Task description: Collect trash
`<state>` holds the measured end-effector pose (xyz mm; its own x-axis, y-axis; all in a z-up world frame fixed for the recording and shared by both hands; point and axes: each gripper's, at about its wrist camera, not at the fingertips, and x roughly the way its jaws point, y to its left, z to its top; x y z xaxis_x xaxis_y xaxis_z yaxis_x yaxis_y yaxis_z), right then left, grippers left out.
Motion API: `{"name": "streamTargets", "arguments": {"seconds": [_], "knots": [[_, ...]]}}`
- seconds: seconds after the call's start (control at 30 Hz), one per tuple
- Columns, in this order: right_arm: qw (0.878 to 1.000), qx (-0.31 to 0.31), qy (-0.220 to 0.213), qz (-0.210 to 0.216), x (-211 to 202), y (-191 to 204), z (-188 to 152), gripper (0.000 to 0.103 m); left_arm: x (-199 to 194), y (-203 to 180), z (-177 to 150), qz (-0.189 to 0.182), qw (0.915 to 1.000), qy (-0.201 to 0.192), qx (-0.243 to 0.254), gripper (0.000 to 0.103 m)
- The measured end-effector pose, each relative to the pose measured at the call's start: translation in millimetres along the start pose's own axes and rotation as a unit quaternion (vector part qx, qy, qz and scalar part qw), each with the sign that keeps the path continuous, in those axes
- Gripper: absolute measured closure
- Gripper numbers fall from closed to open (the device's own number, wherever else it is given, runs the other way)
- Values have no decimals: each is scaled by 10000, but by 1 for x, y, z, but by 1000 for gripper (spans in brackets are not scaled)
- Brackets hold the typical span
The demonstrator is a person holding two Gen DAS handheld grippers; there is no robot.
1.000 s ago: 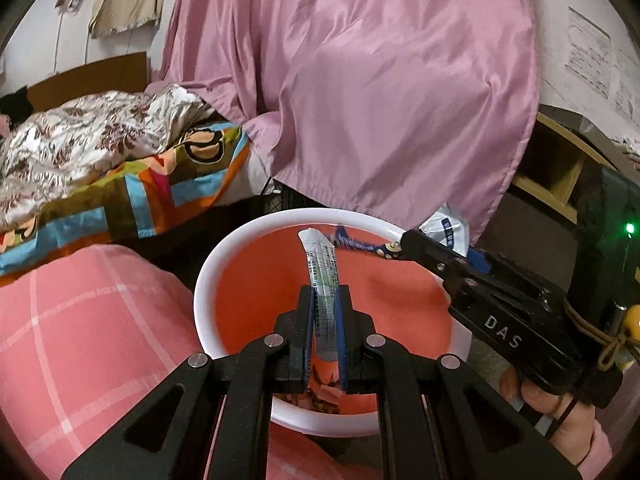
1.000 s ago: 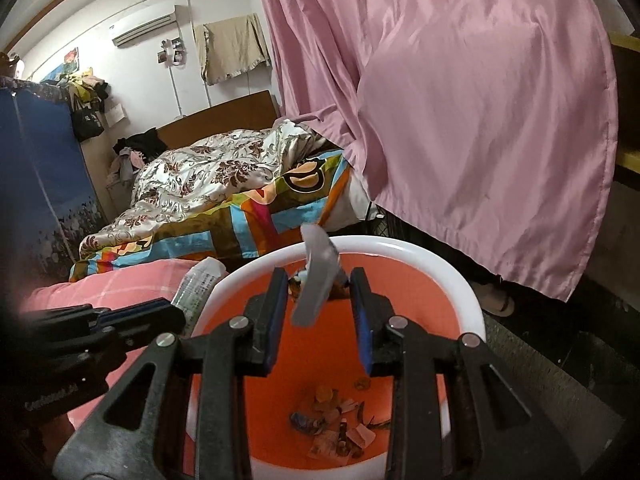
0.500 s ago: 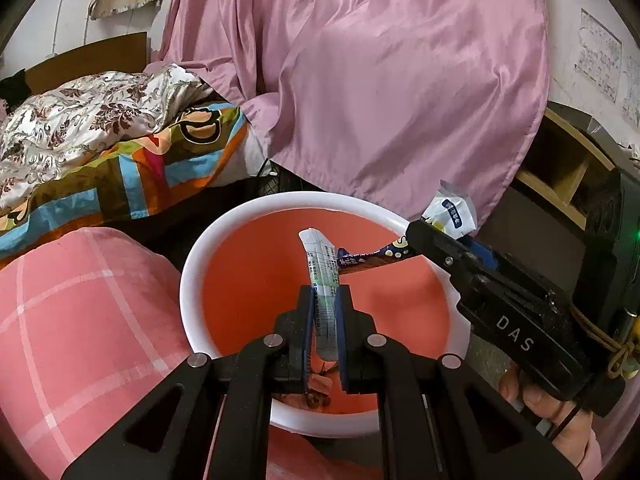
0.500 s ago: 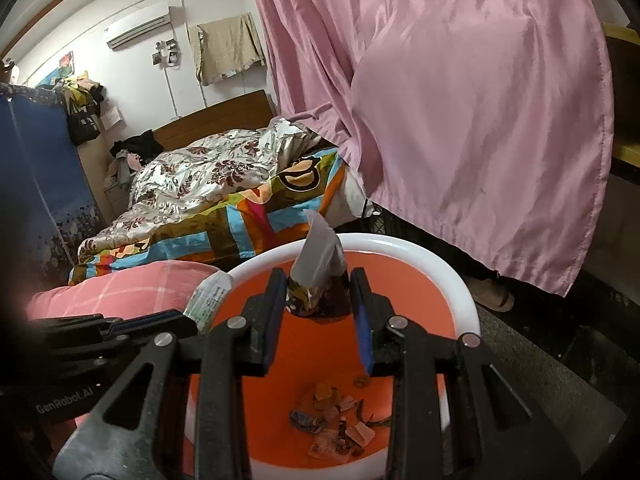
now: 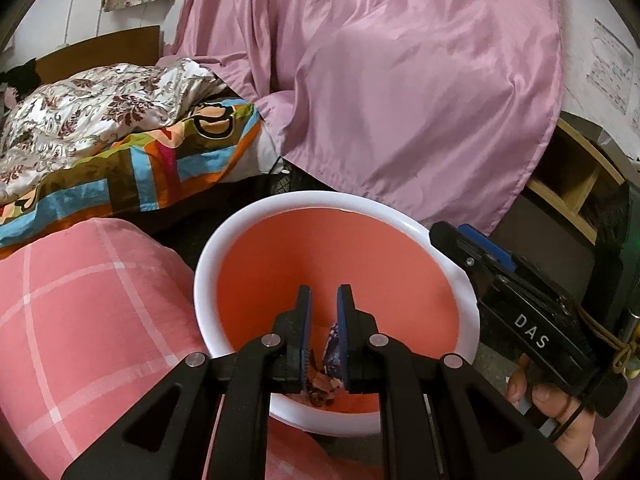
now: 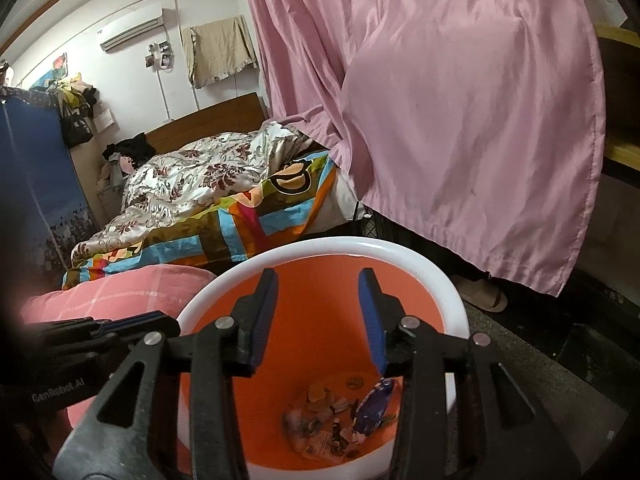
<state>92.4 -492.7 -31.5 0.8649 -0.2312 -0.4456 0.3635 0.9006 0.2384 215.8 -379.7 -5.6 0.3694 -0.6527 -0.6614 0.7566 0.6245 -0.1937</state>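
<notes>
An orange bin with a white rim (image 5: 320, 200) stands right below both grippers. My left gripper (image 5: 323, 292) hangs over it, jaws a narrow gap apart with nothing between them. My right gripper (image 6: 318, 276) is over the same bin (image 6: 360, 246); its jaws are opening and nothing is between them. A dark blue wrapper (image 6: 374, 404) lies on the bin's bottom among several small scraps (image 6: 316, 420). The same wrapper (image 5: 332, 344) shows through the left gripper's gap. I cannot pick out the white and green packet in the bin. Each gripper appears in the other's view: right (image 5: 452, 236), left (image 6: 160, 318).
A pink checked cushion (image 5: 80, 320) presses against the bin's left side. Behind it is a bed with a colourful blanket (image 5: 140, 168). A pink curtain (image 5: 400, 80) hangs just beyond the bin. A wooden shelf (image 5: 572, 184) and a slipper (image 6: 480, 300) are on the right.
The white and green packet has left my left gripper and the dark wrapper has left my right gripper. Both jaws have parted, the right more widely. The wrapper now lies in the bin.
</notes>
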Motion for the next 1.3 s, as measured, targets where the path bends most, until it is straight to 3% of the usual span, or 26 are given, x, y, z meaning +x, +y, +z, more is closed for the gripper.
{"name": "streamTargets", "arguments": {"seconds": [0.13,0.27,0.43,0.6,0.67,0.7,0.83,1.3], "knots": [[10000,-45,-65,-42,-2,3,1,62,-3,3,2,66,9999,-43,-116,88],[9999,-48,-124,-69,-3,4,3,56,-11,8,4,69,9992,-223,-310,65],[9996,-72,-228,-137,-5,8,5,44,-20,12,7,246,9982,-347,-433,62],[9988,-138,-418,-210,-12,14,8,24,-38,24,3,522,9940,-650,-714,38],[9983,-172,-499,-248,-16,18,9,18,-49,31,-1,674,9900,-876,-874,16],[9979,-216,-553,-263,-19,22,9,16,-55,34,-2,775,9875,-995,-943,13],[9959,-311,-810,-264,-32,33,10,8,-84,44,-14,1004,9775,-1466,-1135,10],[9872,-727,-1408,168,-88,86,8,8,-181,64,-60,1893,9504,-2206,-1106,7]]}}
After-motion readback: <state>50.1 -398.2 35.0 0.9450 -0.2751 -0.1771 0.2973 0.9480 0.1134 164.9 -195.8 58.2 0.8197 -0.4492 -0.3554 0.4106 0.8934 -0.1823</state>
